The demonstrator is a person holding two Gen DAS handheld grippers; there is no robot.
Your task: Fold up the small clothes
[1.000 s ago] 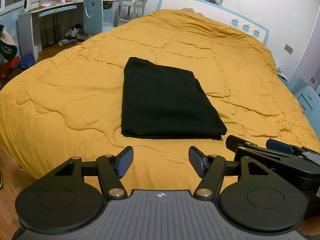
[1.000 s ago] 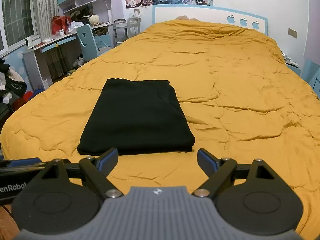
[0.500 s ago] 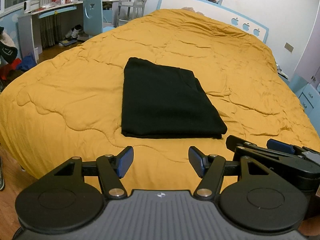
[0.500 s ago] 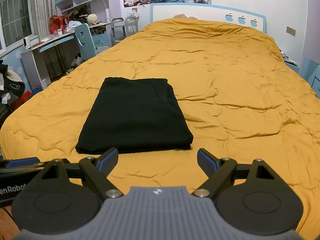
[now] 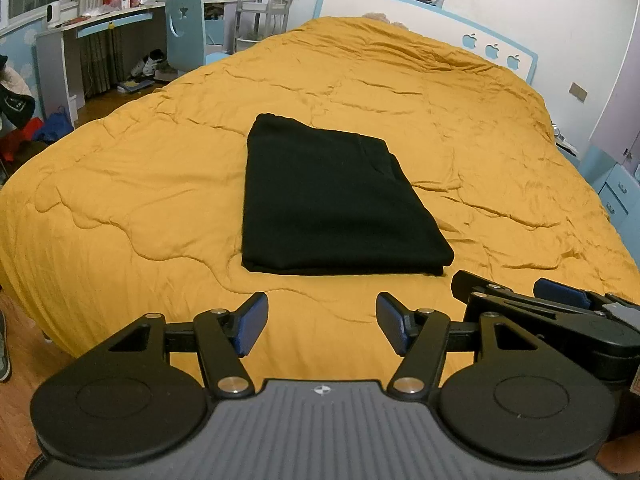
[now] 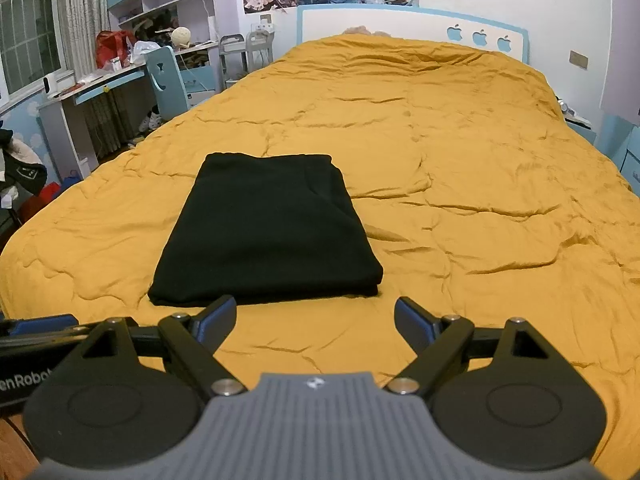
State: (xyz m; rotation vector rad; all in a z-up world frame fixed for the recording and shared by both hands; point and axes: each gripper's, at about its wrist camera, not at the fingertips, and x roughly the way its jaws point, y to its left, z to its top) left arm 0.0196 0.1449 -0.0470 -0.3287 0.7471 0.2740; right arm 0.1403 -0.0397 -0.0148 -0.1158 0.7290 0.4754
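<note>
A black garment (image 5: 332, 204) lies folded into a neat rectangle on the yellow quilt (image 5: 120, 184); it also shows in the right wrist view (image 6: 264, 232). My left gripper (image 5: 322, 326) is open and empty, held just short of the garment's near edge. My right gripper (image 6: 316, 324) is open and empty, also just short of that near edge, toward its right corner. The right gripper also shows from the side in the left wrist view (image 5: 516, 300). Neither gripper touches the garment.
The quilt covers a wide bed with a blue and white headboard (image 6: 412, 24). A desk (image 6: 96, 84) and a blue chair (image 6: 164, 80) stand to the left of the bed. A blue nightstand (image 5: 612, 184) is at the right. Wooden floor (image 5: 16, 360) shows at the bed's near left.
Both grippers have drifted slightly, so the view shifts a little. The garment has not moved and both grippers stay open.
</note>
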